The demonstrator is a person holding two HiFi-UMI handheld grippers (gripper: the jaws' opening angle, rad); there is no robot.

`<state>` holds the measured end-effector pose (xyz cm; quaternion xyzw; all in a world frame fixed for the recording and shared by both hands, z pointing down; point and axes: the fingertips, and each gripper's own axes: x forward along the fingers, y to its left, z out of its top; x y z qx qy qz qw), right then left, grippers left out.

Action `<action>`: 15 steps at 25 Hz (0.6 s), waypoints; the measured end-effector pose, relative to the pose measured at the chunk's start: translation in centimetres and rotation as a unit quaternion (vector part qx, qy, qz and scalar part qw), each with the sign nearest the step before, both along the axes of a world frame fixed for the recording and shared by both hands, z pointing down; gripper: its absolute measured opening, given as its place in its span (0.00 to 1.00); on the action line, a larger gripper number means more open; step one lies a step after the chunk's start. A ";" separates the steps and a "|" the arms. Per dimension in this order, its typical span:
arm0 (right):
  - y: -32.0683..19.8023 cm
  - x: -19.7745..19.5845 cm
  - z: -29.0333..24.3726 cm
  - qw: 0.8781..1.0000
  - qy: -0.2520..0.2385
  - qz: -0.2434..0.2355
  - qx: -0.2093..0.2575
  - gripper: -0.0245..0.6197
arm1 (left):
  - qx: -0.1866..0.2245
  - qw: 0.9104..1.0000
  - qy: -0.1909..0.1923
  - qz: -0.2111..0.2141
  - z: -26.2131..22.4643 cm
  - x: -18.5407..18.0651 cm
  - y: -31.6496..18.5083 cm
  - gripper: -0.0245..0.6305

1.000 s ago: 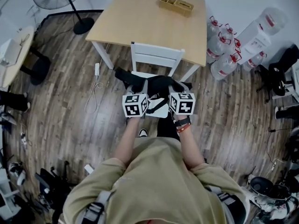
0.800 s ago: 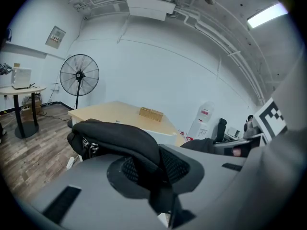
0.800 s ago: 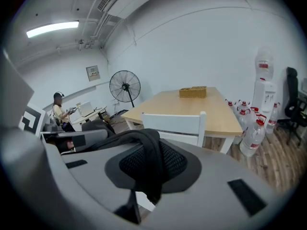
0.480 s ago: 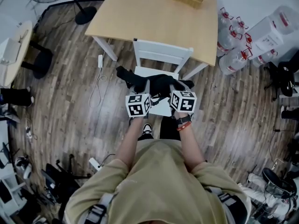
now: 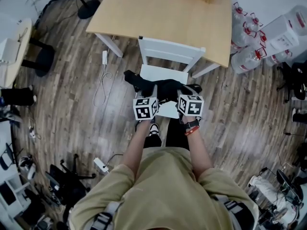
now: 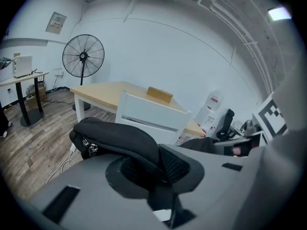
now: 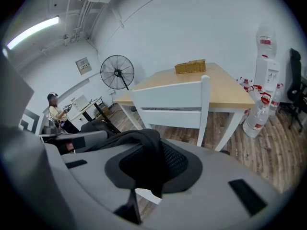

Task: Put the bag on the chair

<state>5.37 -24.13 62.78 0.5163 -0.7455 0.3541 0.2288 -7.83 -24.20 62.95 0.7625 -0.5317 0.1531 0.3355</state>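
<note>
Shifted since a second ago: both grippers and their load sit slightly further right in the head view, and more bare white seat shows beyond the load. The jaws have not changed. Left gripper (image 6: 158,186) and right gripper (image 7: 144,176) are each narrowed onto a black fold or strap of the bag (image 5: 165,87), carrying it between them. The bag lies over the front part of the chair (image 5: 163,73) seat, and whether it already rests there cannot be told. Its left end projects past the seat's left edge. Likely hazards: if it is let go this far forward, the overhanging end may drag the bag to the floor, and a strap may snag a jaw on withdrawal. Beyond stands the table (image 5: 158,13).
</note>
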 end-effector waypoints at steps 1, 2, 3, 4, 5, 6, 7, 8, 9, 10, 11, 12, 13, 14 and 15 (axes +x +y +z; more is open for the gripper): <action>0.0 0.0 0.6 1.000 0.001 -0.003 -0.004 0.17 | -0.005 1.000 -0.001 0.000 0.6 0.0 0.0 0.16; -0.1 0.0 1.2 1.000 0.002 -0.006 -0.008 0.17 | -0.010 1.000 -0.003 -0.001 1.3 0.0 -0.1 0.16; -0.1 0.1 1.8 1.000 0.003 -0.009 -0.012 0.17 | -0.016 1.000 -0.004 -0.001 1.9 0.1 -0.1 0.16; -0.2 0.2 2.5 1.000 0.003 -0.011 -0.017 0.17 | -0.022 1.000 -0.004 -0.001 2.6 0.2 -0.3 0.16; -0.2 0.3 3.1 1.000 0.004 -0.013 -0.021 0.17 | -0.028 1.000 -0.004 -0.001 3.2 0.3 -0.4 0.16; -0.2 0.4 3.7 1.000 0.003 -0.014 -0.026 0.17 | -0.034 0.999 -0.005 -0.001 3.7 0.4 -0.4 0.16; -0.2 0.6 4.3 0.999 0.003 -0.015 -0.030 0.17 | -0.039 0.999 -0.006 -0.001 4.3 0.5 -0.4 0.16; -0.2 0.7 4.9 0.999 0.002 -0.016 -0.035 0.17 | -0.043 0.999 -0.007 0.000 4.8 0.6 -0.4 0.16; -0.1 0.8 5.5 0.999 0.001 -0.017 -0.039 0.17 | -0.048 0.999 -0.008 0.000 5.3 0.7 -0.4 0.16; -0.1 0.9 6.1 0.999 0.001 -0.018 -0.043 0.17 | -0.052 0.999 -0.008 0.000 5.8 0.7 -0.4 0.16; -0.1 0.9 6.7 0.999 0.001 -0.019 -0.048 0.17 | -0.056 0.998 -0.008 -0.001 6.3 0.7 -0.5 0.16; -0.2 1.0 7.3 0.998 0.001 -0.020 -0.051 0.17 | -0.061 0.998 -0.008 -0.002 6.8 0.7 -0.5 0.16; -0.2 0.9 7.9 0.998 0.001 -0.023 -0.055 0.17 | -0.066 0.998 -0.006 -0.004 7.3 0.6 -0.6 0.16; -0.3 0.9 8.4 0.998 0.002 -0.025 -0.058 0.17 | -0.071 0.997 -0.005 -0.005 7.8 0.6 -0.6 0.16; -0.3 0.9 8.9 0.998 0.004 -0.028 -0.060 0.17 | -0.077 0.997 -0.004 -0.006 8.3 0.6 -0.6 0.16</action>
